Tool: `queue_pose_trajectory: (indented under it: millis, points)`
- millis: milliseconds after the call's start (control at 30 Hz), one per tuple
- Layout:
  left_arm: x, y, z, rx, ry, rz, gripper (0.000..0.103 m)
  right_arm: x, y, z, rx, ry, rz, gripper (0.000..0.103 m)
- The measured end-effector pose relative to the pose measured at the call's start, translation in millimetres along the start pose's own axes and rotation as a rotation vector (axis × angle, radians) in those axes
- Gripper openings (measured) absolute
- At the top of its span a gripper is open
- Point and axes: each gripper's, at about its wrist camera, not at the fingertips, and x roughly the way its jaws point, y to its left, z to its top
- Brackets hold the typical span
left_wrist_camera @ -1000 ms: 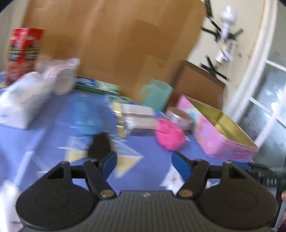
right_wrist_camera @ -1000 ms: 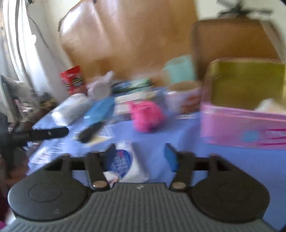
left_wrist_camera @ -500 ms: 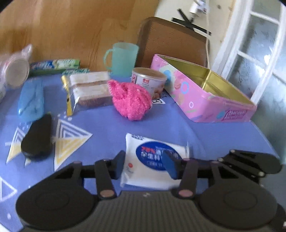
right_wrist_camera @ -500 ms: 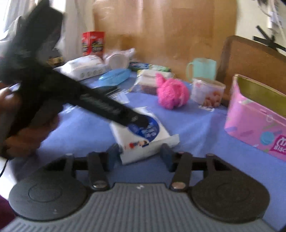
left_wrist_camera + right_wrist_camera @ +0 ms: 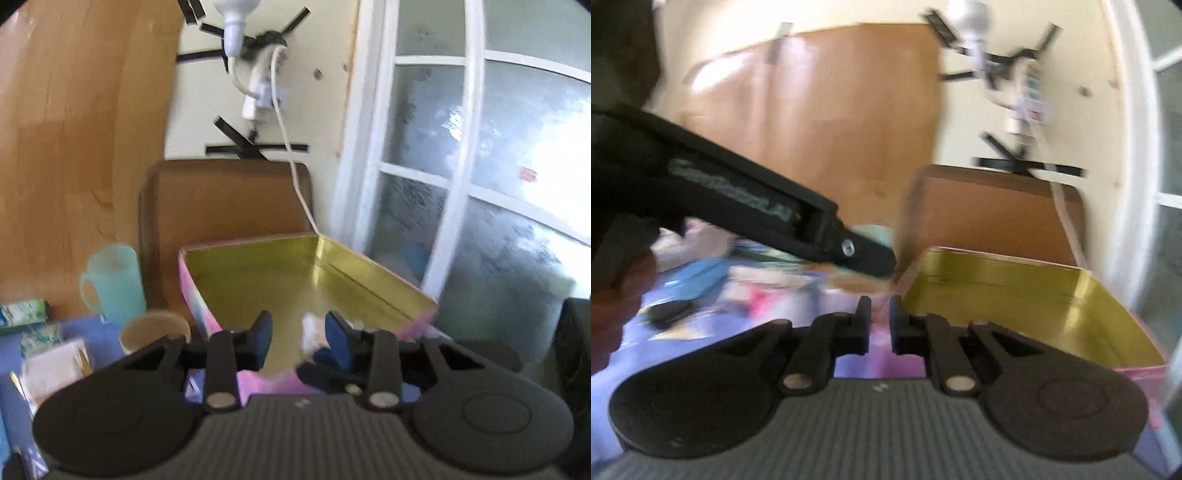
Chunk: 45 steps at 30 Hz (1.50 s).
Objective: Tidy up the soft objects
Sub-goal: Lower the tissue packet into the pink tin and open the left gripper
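Now over the pink tin point(image 5: 207, 302), left gripper point(image 5: 298, 334) parted; right gripper point(image 5: 880, 321) narrowed, nearly together.

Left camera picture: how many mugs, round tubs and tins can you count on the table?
Teal mug: 1
Round tub: 1
Pink tin: 1
Total: 3

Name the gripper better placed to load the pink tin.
Left. The left gripper hangs over the pink tin with something white between its fingers; the right gripper is nearly shut, empty, at the tin's corner.
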Motion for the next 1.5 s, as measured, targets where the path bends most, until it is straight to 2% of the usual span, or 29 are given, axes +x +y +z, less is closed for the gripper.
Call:
queue_pose_trajectory:
  millis: [67,133,167,200,300,400,433,600,633,667,700,733,767,900,1033,1167,1200,1267,1333,1367,1400,1433,1500]
  points:
    - [-5,10,0,-0.047,0.002,-0.008,0.038,-11,-13,0,0.043,-0.011,0.040,0.015]
    - [-13,25,-9,-0.075,0.012,0.053,0.046,-18,-18,-8,0.035,0.020,0.062,0.029]
    - [-15,37,-14,-0.088,0.024,0.087,0.048,-18,-18,-14,0.041,0.046,0.094,0.044]
    - [-19,49,-22,-0.104,0.046,0.121,0.048,-18,-15,-25,0.055,0.079,0.133,0.051]
    - [-25,81,-45,-0.201,0.141,0.173,0.048,-13,2,-41,0.046,0.166,0.222,0.056]
    - [-35,100,-68,-0.294,0.202,0.164,0.064,0,27,-50,-0.047,0.213,0.272,0.078]
    - [-38,103,-75,-0.313,0.214,0.173,0.071,4,35,-51,-0.072,0.220,0.282,0.081]
    - [-25,109,-97,-0.404,0.282,0.103,0.072,38,60,-55,-0.169,0.308,0.303,0.082]
    - [-19,108,-101,-0.411,0.302,0.087,0.068,45,65,-55,-0.173,0.324,0.308,0.082]
    - [-14,107,-105,-0.394,0.288,0.088,0.060,48,68,-56,-0.165,0.320,0.328,0.082]
    - [-12,102,-107,-0.359,0.281,0.104,0.057,50,72,-54,-0.153,0.318,0.330,0.076]
    - [-13,96,-109,-0.329,0.277,0.124,0.051,50,75,-53,-0.151,0.312,0.320,0.073]
    - [-15,95,-108,-0.324,0.276,0.119,0.051,49,79,-52,-0.159,0.301,0.306,0.067]
    - [-35,94,-94,-0.326,0.230,0.101,0.051,36,81,-47,-0.186,0.209,0.259,0.064]
    - [-38,74,-58,-0.246,0.163,0.079,0.051,15,64,-28,-0.164,0.089,0.190,0.064]
    - [-13,43,-12,-0.177,0.109,0.012,0.051,1,31,-8,-0.184,0.005,0.055,0.064]
    - [-2,33,0,-0.153,0.095,-0.003,0.053,2,18,-4,-0.176,0.001,0.016,0.065]
    - [19,14,15,-0.105,0.068,-0.021,0.072,6,-12,3,-0.143,-0.002,-0.075,0.073]
    - [34,5,17,-0.070,0.056,0.013,0.071,26,-44,5,-0.128,0.029,-0.170,0.094]
    - [35,7,14,-0.082,0.060,0.037,0.070,36,-56,5,-0.129,0.058,-0.227,0.093]
    - [30,14,8,-0.102,0.064,0.029,0.070,38,-66,4,-0.105,0.070,-0.274,0.090]
    - [19,24,1,-0.136,0.058,0.018,0.070,33,-74,3,-0.062,0.055,-0.284,0.087]
    - [-8,52,-19,-0.177,0.032,0.045,0.071,19,-80,4,0.031,-0.006,-0.212,0.081]
